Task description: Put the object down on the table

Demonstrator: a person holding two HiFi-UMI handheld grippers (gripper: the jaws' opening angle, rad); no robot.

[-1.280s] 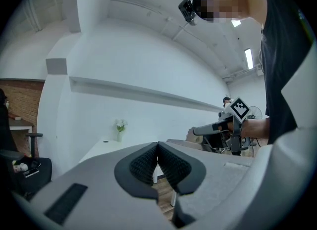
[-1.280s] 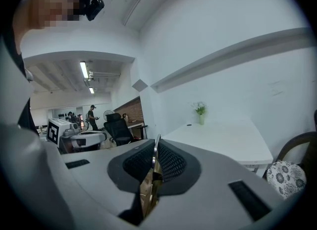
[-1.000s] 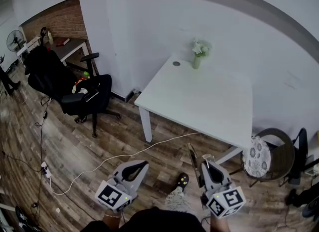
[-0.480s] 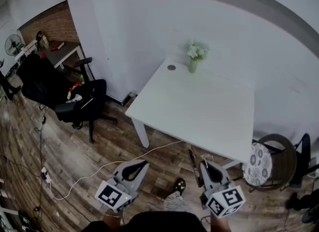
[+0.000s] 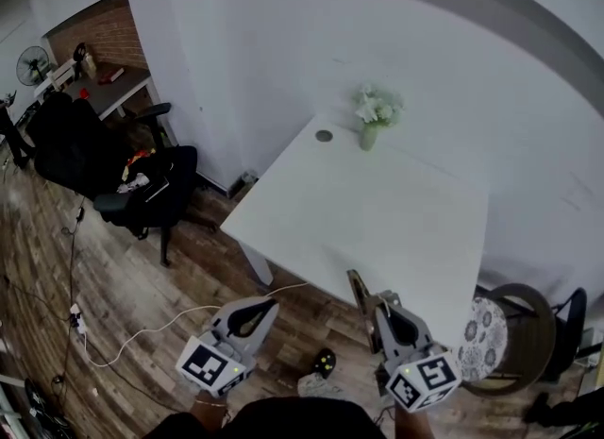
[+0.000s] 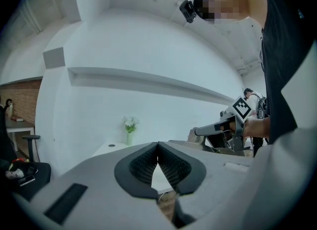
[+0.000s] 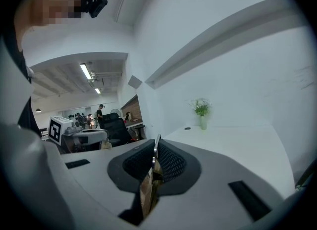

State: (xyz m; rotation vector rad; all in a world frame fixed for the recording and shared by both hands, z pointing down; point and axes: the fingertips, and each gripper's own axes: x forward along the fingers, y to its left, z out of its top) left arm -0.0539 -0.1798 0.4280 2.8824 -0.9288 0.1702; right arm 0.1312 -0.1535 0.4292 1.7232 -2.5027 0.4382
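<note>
Right tongs (image 5: pixel 380 302) are clenched on a thin flat brownish object (image 5: pixel 360 297). In the right gripper view I see it edge-on, pinched between the dark pads (image 7: pixel 168 162) and hanging out below them. From the head view it sticks forward past the jaw tips, and its far end lines up with the near edge of the white desk (image 5: pixel 377 211). The object is in the air, not resting on the desk.

Left tongs (image 5: pixel 264 308) are clenched with nothing in them; the tips meet. They sit over the wood floor (image 5: pixel 142 277), short of the desk corner.

On the far side of the desk are a small vase of flowers (image 5: pixel 373 116) and a small round dark spot (image 5: pixel 324 135) beside it. A black office chair (image 5: pixel 142 187) stands left and a round chair with a patterned cushion (image 5: pixel 486 331) right. A white cable (image 5: pixel 156 327) runs across the floor.
</note>
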